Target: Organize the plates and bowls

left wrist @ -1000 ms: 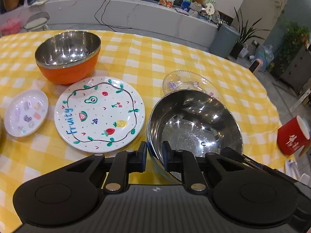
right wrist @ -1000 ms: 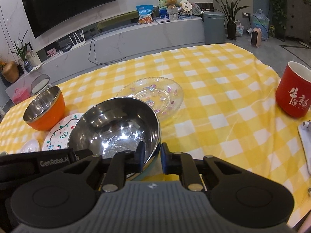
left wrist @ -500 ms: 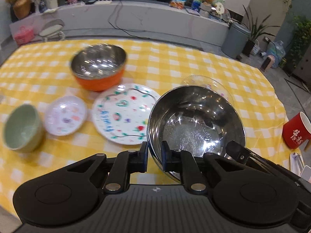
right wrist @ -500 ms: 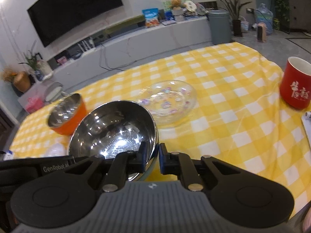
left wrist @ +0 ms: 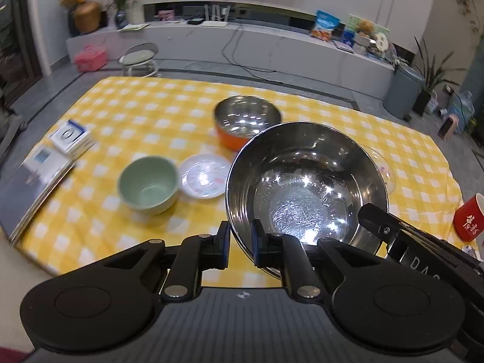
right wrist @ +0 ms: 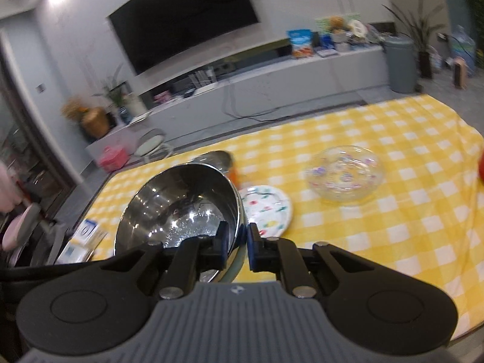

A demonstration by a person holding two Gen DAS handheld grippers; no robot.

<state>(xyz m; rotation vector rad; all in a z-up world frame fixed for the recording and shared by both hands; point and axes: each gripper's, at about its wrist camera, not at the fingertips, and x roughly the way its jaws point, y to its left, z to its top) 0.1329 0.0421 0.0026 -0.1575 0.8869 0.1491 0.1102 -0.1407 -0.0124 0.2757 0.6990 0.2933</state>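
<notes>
1. Both grippers pinch the rim of the large steel bowl (left wrist: 305, 187): the left gripper (left wrist: 240, 243) is nearly closed on its near edge, and the right gripper (right wrist: 237, 246) is clamped the same way on the opposite side.
2. The bowl hangs clear above the worktop (left wrist: 145, 115), so the carrying step looks under way.
3. Next it probably needs a landing spot, perhaps by the orange bowl (left wrist: 239, 124) ahead of the left gripper.
4. Motion blur smears the green bowl (left wrist: 148, 184) and small plate (left wrist: 204, 175); the fruit plate (right wrist: 267, 207) is partly hidden.
</notes>
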